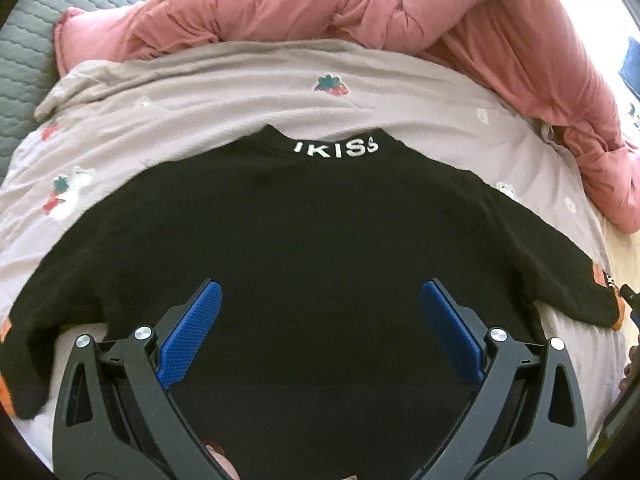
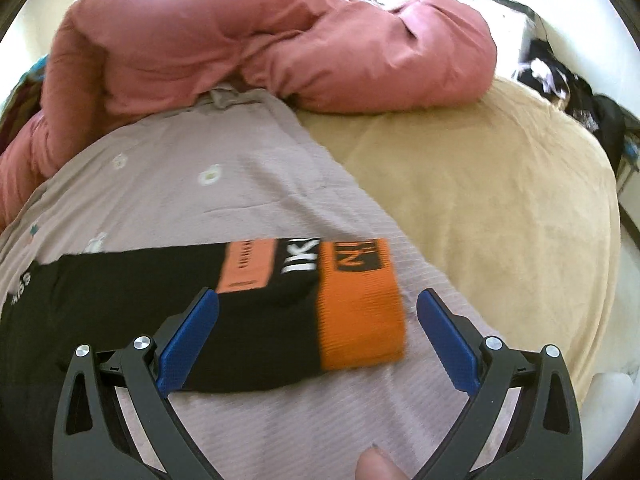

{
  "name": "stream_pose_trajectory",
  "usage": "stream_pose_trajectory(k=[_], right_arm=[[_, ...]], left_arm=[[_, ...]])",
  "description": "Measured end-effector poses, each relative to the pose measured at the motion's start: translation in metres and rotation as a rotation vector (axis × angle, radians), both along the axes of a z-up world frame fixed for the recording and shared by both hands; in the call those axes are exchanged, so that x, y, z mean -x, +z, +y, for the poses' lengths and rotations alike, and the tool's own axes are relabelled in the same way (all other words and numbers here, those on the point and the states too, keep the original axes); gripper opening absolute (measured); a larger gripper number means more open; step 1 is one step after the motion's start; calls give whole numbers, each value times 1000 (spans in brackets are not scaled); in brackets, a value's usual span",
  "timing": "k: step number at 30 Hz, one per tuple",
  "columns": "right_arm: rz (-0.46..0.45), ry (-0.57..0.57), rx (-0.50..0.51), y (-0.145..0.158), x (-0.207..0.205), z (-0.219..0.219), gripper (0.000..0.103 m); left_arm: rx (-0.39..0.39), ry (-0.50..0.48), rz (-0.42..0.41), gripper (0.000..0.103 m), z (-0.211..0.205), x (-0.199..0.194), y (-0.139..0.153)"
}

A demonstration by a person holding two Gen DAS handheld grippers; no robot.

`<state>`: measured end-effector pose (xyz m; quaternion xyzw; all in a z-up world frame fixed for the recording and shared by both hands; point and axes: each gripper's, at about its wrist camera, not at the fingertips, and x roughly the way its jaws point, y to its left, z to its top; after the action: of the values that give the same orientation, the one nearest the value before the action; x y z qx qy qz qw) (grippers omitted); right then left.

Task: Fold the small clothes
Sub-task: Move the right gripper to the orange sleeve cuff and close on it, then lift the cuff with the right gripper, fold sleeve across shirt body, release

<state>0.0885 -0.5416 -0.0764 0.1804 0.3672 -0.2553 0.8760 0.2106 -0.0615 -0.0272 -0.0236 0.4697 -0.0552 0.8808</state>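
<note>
A small black sweater with white "IKISS" lettering on its collar lies flat on a pale pink blanket, sleeves spread to both sides. My left gripper is open and empty, hovering over the sweater's body. In the right wrist view the sweater's right sleeve ends in an orange cuff with an orange patch above it. My right gripper is open and empty, its fingers straddling the sleeve end just above the cloth.
A bulky salmon-pink duvet is heaped along the far side of the bed, also in the right wrist view. A beige blanket covers the bed to the right. A grey quilted cover lies far left.
</note>
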Motion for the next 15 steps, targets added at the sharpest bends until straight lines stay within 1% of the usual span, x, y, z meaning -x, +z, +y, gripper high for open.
stream_pose_trajectory(k=[2,4,6,8,9,10,11,13,15], right_arm=[[19,-16,-8,-5,-1,-9,98],[44,-26,18,-11,-3,-14,94],[63,-18,13,-17,-7,-20,73],[77,-14,-4,-21,-10,-23,68],[81,-3,-12,-24,-12,-23,62],[79,13,-23,-26,-14,-21,50],[80,28,-29,-26,-16,-20,47],[77,49,-12,-24,-16,-15,37],[39,70,-16,-15,-11,-12,23]], left_arm=[[12,-6,18,94,-1,-8,-7],[28,-34,34,94,-4,-14,-14],[23,-49,37,94,-8,-17,-18],[7,-57,34,94,-11,-20,-23],[2,-58,31,94,-11,-21,-24],[-5,-58,25,94,-11,-22,-26],[-16,-54,21,94,-11,-21,-29],[-14,-54,23,94,-9,-21,-34],[-2,-44,33,94,-5,-20,-39]])
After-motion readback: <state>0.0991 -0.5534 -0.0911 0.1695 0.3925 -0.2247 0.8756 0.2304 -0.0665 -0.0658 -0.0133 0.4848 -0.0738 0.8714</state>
